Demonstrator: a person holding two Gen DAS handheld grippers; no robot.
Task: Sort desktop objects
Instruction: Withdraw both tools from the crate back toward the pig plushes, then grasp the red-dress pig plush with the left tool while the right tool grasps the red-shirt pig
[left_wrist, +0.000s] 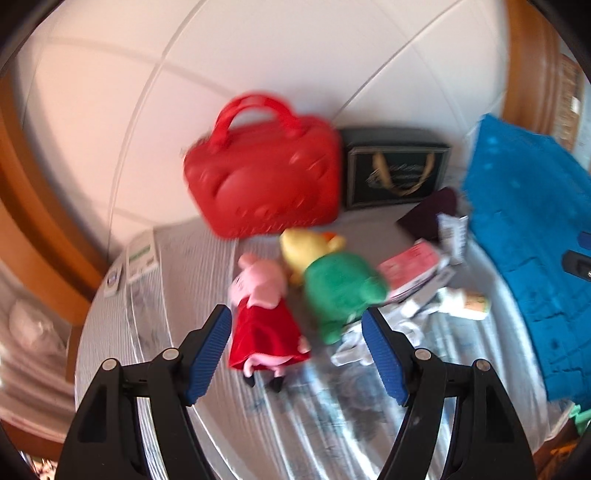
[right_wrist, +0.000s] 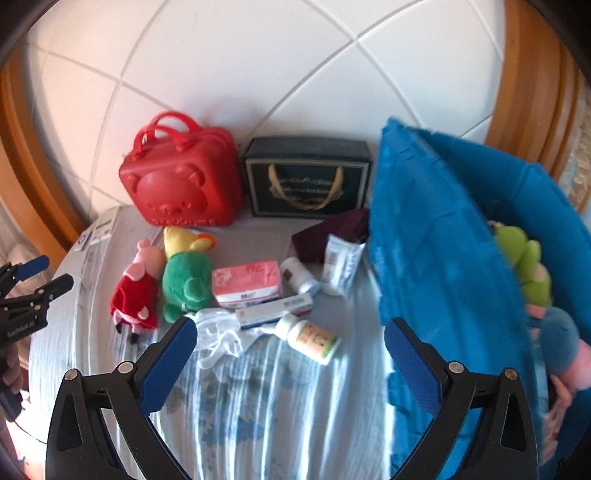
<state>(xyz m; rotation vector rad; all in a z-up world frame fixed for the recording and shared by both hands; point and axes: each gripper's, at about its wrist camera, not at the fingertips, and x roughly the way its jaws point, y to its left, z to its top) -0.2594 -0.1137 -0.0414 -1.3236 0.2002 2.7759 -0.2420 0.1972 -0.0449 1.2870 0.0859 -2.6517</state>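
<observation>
Clearly the pig plush (left_wrist: 264, 314) in its red dress is soft and light; it lies just ahead of your left gripper (left_wrist: 295, 347), whose jaws stand open and empty. Take it across the body. A green plush (left_wrist: 338, 291) crowds its right side; the left is freer. Your right gripper (right_wrist: 290, 363) gapes empty too.

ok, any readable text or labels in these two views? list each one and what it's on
Nothing reads for certain.
Left gripper: white print on its body, too blurred to quote.
Black gift box: gold script, illegible.
Pink box: red handwritten marks and a small logo, unreadable.
Long carton, white bottle, tube: print too small.
Packets at the left edge: blurred.
</observation>
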